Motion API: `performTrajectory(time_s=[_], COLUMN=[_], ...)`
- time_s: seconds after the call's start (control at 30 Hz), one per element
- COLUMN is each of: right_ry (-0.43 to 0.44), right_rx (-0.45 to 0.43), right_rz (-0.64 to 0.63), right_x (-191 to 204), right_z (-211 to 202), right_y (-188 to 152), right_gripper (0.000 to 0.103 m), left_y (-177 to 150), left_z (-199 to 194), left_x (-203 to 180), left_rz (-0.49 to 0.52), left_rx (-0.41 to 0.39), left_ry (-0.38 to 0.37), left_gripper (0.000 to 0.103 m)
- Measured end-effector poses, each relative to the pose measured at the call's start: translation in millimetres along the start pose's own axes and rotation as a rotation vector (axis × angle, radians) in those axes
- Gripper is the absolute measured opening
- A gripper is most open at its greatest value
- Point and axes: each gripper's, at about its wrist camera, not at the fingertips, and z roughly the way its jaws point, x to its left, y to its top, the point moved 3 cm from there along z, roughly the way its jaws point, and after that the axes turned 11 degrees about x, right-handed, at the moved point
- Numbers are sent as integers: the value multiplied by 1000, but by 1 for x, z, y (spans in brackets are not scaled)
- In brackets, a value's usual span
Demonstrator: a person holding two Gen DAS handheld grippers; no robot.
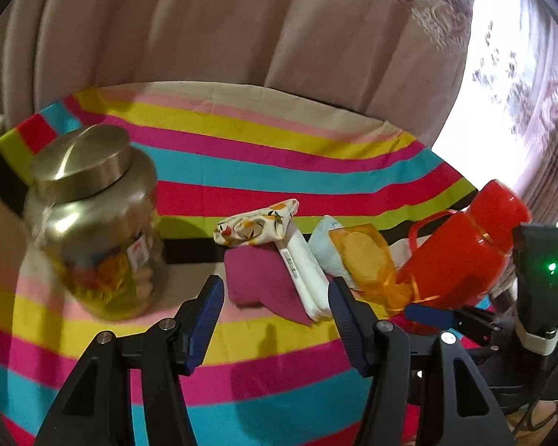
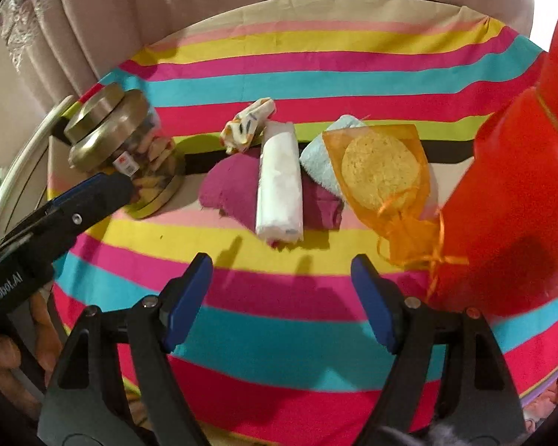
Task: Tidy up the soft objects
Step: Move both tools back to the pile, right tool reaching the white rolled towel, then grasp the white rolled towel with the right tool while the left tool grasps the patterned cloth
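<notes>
Striped cloth, loud pinks, yellows and blues, covers the desk, and the soft stuff sits in a cluster mid-desk: a magenta towel at the bottom, a white rolled cloth lying across it, a small patterned cloth at the roll's far end, and a pale blue cloth tucked under an orange mesh pouch w/ a round sponge inside. Left gripper hovers just short of the towel, jaws apart, nothing between them. Right gripper hangs over bare stripes near the roll, jaws wide, also empty. Gold-lidded jar stands left of the pile; red plastic container on the right, beside the pouch.
</notes>
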Motion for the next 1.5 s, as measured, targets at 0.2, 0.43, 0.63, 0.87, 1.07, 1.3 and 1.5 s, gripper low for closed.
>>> performTrajectory(time_s=[0.2,0.43,0.63,0.87,1.07,1.3,1.5], right_ry=[6,23,30,26,27,19,-4], right_rx=[6,12,21,45,78,44,-12], right_rz=[58,84,94,72,45,18,-8], right_x=[-7,-10,-14,-10,-6,-6,-5], right_z=[24,44,57,75,87,74,45], right_y=[17,32,45,53,56,51,41], right_gripper=[79,79,79,75,47,44,44], left_y=[27,55,72,78,74,73,73], left_z=[35,73,105,128,128,104,62], left_x=[-5,-13,-14,-7,-3,-2,2], left_rz=[73,147,172,190,193,187,121], left_rx=[42,87,128,151,150,67,-32], left_ry=[19,49,87,150,168,190,148], left_gripper=[60,60,60,59,21,10,10])
